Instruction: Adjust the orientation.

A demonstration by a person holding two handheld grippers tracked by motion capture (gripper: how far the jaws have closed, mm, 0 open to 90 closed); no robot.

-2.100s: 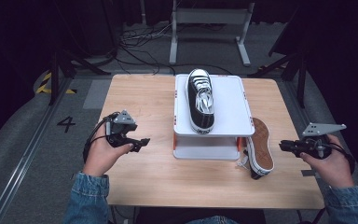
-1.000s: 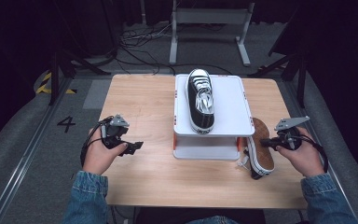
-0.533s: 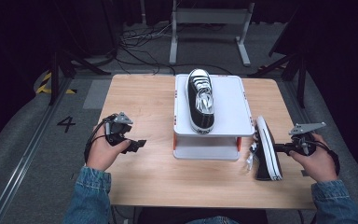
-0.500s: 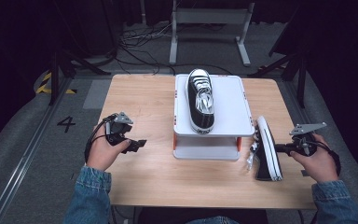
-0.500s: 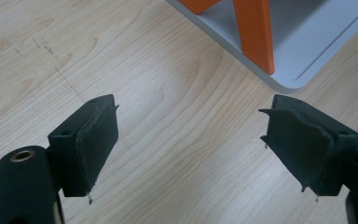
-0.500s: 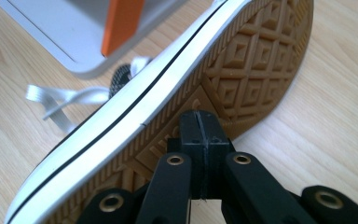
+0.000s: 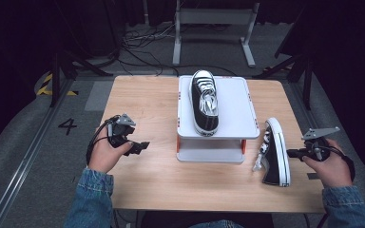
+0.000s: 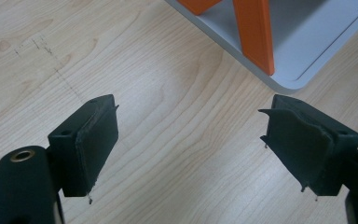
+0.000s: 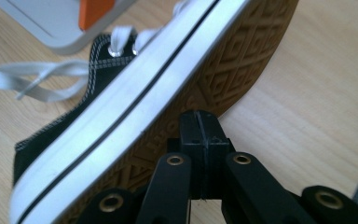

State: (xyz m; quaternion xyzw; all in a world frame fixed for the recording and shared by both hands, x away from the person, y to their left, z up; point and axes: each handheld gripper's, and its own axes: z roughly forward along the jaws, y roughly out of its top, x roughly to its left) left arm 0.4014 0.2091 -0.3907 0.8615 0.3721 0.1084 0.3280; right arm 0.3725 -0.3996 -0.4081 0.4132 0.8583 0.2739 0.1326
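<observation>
Tool pads of the right tool [image 9: 200, 140] are pressed together with nothing between, pushing the sole of the sneaker [image 7: 275, 152], which stands on its side on the tabletop [image 7: 147, 104] beside the white stand [image 7: 233, 109]. Push low and slowly so it tips upright. Left tool [image 8: 196, 149] waits wide open.

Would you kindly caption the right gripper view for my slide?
Shut right gripper pressing against the brown sole of a tipped sneaker on the table.

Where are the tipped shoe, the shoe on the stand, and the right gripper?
tipped shoe [image 7: 279, 152], high view, on its white sole edge.
shoe on the stand [image 7: 205, 102], high view, on the laces.
right gripper [image 9: 200, 122], right gripper view, tip of its shut jaws against the sole.
</observation>
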